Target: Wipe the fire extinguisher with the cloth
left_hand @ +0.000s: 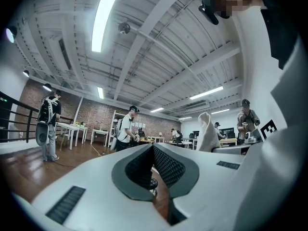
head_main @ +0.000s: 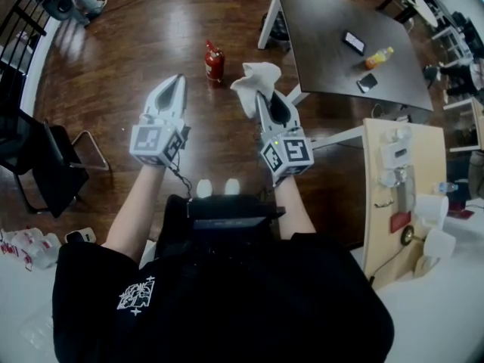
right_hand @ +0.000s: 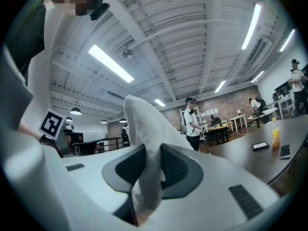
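Extinguisher (head_main: 214, 60) — red, upright on the wood floor (head_main: 136, 74), near a corner of the dark table (head_main: 325, 21) and ahead of both my grippers; nothing touches it. Cloth (head_main: 254, 83) — white, bunched, just right of the extinguisher in the head view and apart from it. It stands up out of my right gripper (head_main: 260, 95), whose jaws are clamped on its lower fold, the fabric filling the gap between the pads. Left gripper (head_main: 178, 79): jaws pressed together, tips meeting, nothing between them. I hold it beside the right one, not touching it.
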`<state>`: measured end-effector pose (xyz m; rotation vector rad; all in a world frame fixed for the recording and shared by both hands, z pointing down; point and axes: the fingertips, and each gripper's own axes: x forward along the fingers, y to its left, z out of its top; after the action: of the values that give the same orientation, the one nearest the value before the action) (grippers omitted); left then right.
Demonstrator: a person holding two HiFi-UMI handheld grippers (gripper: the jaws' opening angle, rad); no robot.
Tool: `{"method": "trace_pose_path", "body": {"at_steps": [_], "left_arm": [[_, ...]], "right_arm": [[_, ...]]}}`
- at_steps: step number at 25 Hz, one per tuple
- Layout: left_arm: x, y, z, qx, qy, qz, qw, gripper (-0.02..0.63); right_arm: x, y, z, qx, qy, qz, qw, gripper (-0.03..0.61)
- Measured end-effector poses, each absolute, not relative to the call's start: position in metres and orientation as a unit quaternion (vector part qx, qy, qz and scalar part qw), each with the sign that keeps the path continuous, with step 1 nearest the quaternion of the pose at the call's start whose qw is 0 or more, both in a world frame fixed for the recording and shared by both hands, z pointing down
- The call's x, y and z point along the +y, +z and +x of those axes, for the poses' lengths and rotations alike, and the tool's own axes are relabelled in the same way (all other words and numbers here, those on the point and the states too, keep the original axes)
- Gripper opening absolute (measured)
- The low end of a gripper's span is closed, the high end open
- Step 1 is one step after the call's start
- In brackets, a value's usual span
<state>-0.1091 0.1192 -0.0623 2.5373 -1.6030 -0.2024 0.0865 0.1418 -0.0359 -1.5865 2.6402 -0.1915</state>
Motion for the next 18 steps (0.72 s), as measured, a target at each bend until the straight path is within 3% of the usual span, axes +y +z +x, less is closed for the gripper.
{"method": "trace_pose_path", "body": {"at_steps": [18], "left_arm": [[0.1205,-0.0615,-0.1127,-0.54,-0.062,0.837,0.07,0.003]], "right_arm": [[0.1392,-0.0365,0.0834,0.858,-0.058,-0.51,0.03,0.11]]}}
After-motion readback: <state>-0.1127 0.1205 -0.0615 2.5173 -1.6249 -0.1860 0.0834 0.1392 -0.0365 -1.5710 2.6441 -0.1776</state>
